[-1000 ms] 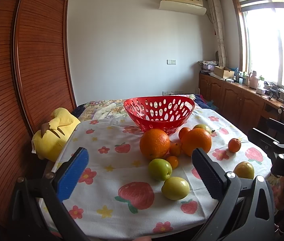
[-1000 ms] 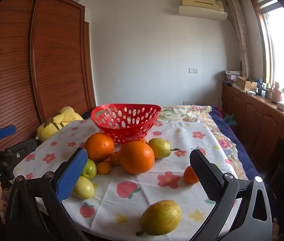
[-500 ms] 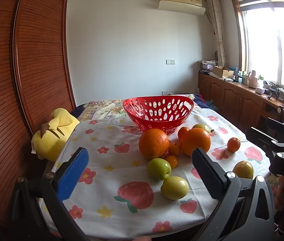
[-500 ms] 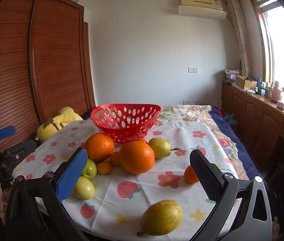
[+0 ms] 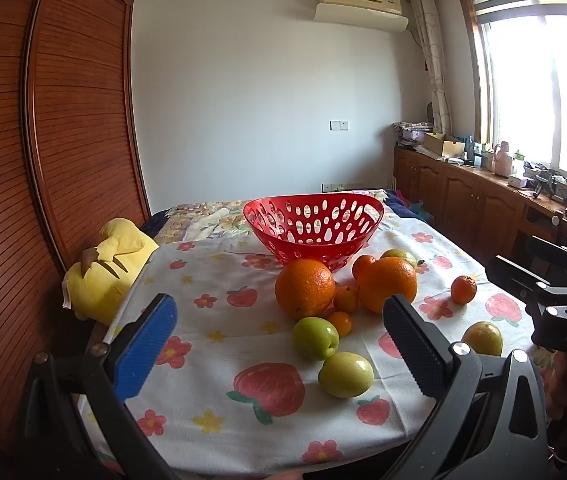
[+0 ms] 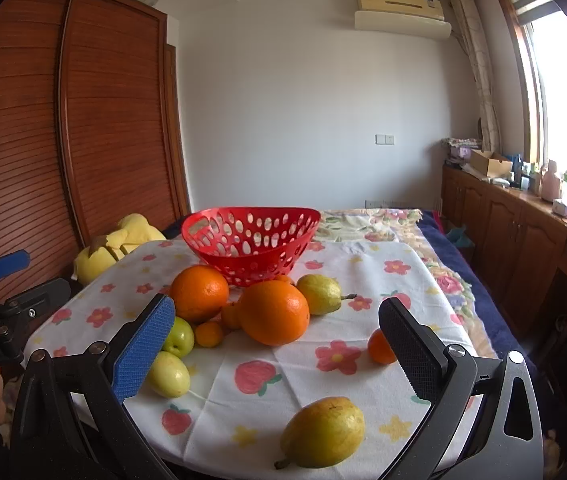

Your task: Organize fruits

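Little has shifted since the earlier frames: both grippers sit a touch nearer the table's near edge.

Right gripper [image 6: 275, 344], jaws wide and empty; yellow pear [image 6: 323, 432] lies just ahead and low, stem end toward the left. Left gripper [image 5: 279, 348], likewise wide, faces the green apple [image 5: 345, 374]. Red basket [image 6: 203, 224], empty, beyond the oranges [image 6: 273, 312].
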